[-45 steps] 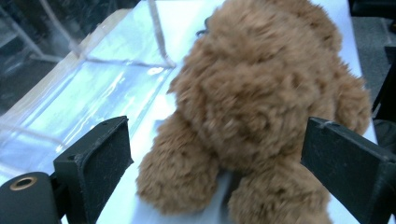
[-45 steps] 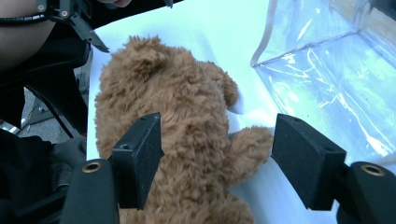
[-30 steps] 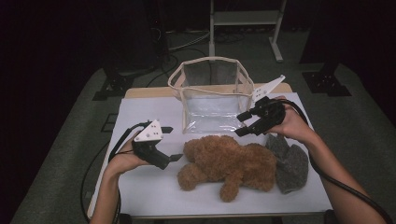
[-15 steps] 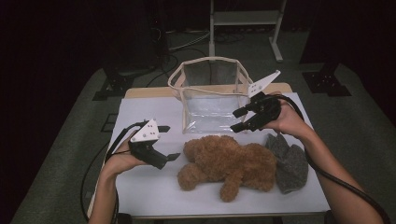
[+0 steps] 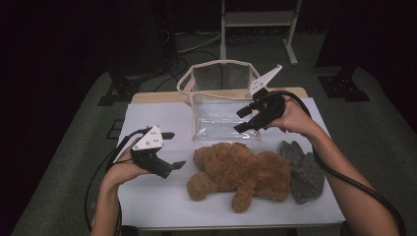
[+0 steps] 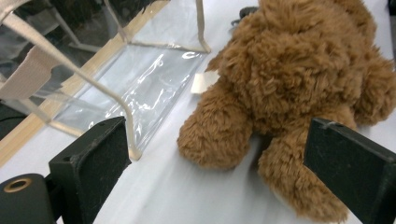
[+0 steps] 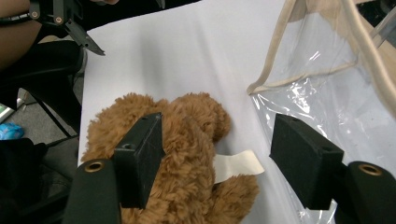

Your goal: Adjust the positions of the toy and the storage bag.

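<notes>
Cream tag [image 7: 236,164] beside teddy bear [image 7: 159,154]

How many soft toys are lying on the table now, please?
2. The brown teddy bear lies in front of the clear bag; the grey plush toy lies at its right side, touching it. No others are visible.

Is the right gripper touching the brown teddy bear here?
Apart. In the right gripper view the open right gripper hangs above the teddy bear, nothing between its fingers; the high view shows it raised beside the clear bag.
</notes>
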Demonstrator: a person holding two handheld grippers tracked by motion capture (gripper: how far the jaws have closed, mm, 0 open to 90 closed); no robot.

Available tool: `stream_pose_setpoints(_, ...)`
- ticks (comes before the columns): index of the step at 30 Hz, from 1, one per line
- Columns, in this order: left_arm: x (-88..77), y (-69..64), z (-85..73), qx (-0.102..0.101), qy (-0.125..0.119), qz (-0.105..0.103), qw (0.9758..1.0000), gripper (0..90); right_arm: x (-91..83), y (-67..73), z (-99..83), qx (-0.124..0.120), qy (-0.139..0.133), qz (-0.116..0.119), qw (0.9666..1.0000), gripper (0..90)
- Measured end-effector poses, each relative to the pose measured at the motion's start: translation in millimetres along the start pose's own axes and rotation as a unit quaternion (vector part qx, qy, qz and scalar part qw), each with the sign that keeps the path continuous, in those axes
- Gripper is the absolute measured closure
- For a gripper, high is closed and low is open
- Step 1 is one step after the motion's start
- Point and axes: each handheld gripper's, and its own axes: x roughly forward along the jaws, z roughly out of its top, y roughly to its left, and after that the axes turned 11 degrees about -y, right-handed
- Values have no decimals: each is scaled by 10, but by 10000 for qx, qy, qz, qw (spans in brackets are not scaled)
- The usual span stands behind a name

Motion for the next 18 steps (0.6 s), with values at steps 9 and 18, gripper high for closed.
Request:
stream_pose_setpoints(9, -62, 29, -34, -75, -74, -19, 9999, 61, 35, -58, 216, -155, 55, 60, 9998, 331)
stream_pose_setpoints(18, -90, 40, -70, -99, -40, -35, 9999, 61, 59, -98, 404, -241, 113, 165, 9995, 333)
